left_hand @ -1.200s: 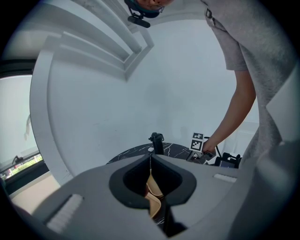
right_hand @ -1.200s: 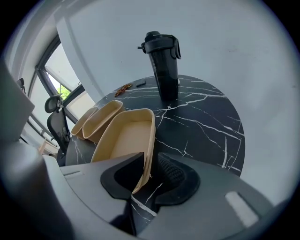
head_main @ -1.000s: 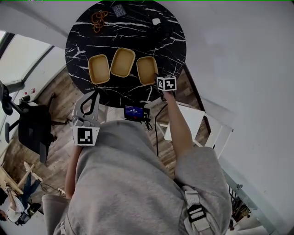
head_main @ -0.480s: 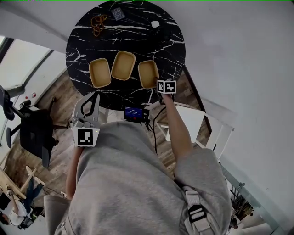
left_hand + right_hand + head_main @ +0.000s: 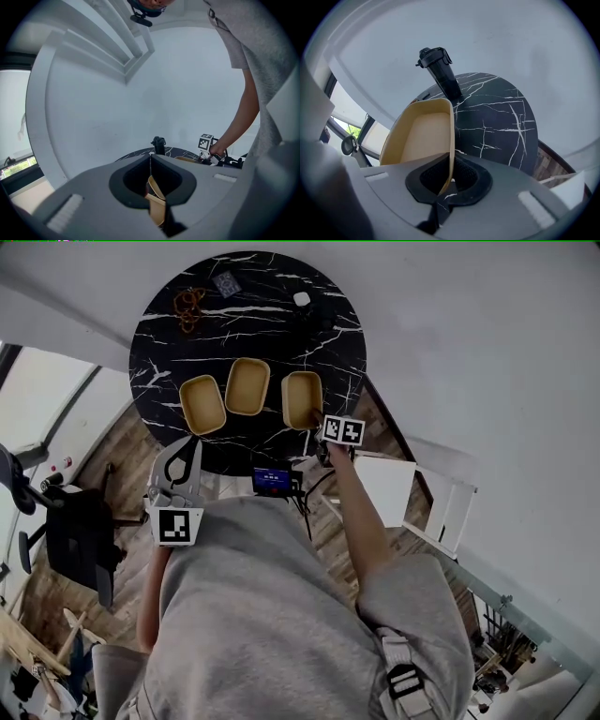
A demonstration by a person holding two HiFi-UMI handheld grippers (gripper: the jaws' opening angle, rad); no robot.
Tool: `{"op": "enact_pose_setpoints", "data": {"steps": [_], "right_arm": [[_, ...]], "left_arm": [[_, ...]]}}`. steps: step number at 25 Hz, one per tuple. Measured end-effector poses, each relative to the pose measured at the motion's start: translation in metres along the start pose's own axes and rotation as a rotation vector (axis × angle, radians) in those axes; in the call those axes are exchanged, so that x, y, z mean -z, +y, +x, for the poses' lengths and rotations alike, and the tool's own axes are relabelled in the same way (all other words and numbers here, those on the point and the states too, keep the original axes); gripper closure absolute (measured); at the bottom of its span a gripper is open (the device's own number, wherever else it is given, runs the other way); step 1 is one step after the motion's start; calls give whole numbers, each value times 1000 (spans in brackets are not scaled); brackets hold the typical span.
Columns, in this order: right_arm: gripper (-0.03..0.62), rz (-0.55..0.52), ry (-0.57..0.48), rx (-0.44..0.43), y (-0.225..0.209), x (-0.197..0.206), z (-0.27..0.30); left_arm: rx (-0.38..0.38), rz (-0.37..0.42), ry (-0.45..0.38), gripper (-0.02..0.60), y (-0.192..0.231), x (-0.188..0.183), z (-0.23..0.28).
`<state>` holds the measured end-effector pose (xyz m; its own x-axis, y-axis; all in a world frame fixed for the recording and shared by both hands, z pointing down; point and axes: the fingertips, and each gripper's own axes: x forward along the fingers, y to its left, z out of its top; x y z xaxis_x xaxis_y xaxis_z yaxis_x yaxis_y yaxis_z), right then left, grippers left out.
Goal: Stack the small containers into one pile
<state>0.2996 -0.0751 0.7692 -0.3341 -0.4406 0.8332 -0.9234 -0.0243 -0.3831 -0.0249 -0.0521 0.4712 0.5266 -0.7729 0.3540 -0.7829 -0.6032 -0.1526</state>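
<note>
Your right gripper (image 5: 449, 177) had just closed on the right container (image 5: 302, 397), pinching its six o'clock rim; the other two containers (image 5: 202, 404) lay empty at its nine o'clock; your left gripper (image 5: 180, 454) was shut on nothing.

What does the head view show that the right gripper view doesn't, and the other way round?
Only the head view: the left container and middle container in a row with the right one, the left gripper, rubber bands and the person's grey top.
Only the right gripper view: the right gripper up close, its jaws just closed on the container's rim, and a black upright thing beyond.
Both: the right container and the black marbled table.
</note>
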Motion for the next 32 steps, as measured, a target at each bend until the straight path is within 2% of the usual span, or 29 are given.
{"op": "enact_pose_setpoints", "data": {"steps": [7,15,19,26,32], "right_arm": [[577,135,-69,-44,18,-4,-15],[577,176,-111,-92,48,-19,-21],[577,162,-108,-118,72,-24,-13],[577,104,-94,-156,113,-39,2],[576,102,-55,-113,134,-41,21]], "left_arm": [[51,-4,-14,577,7,7,-2],[63,-12,-23,577,25,14,-4],[47,4,-30,577,38,19,-10],[22,-31,-15,577,50,28,-19],[4,-15,-41,577,56,38,-27]]}}
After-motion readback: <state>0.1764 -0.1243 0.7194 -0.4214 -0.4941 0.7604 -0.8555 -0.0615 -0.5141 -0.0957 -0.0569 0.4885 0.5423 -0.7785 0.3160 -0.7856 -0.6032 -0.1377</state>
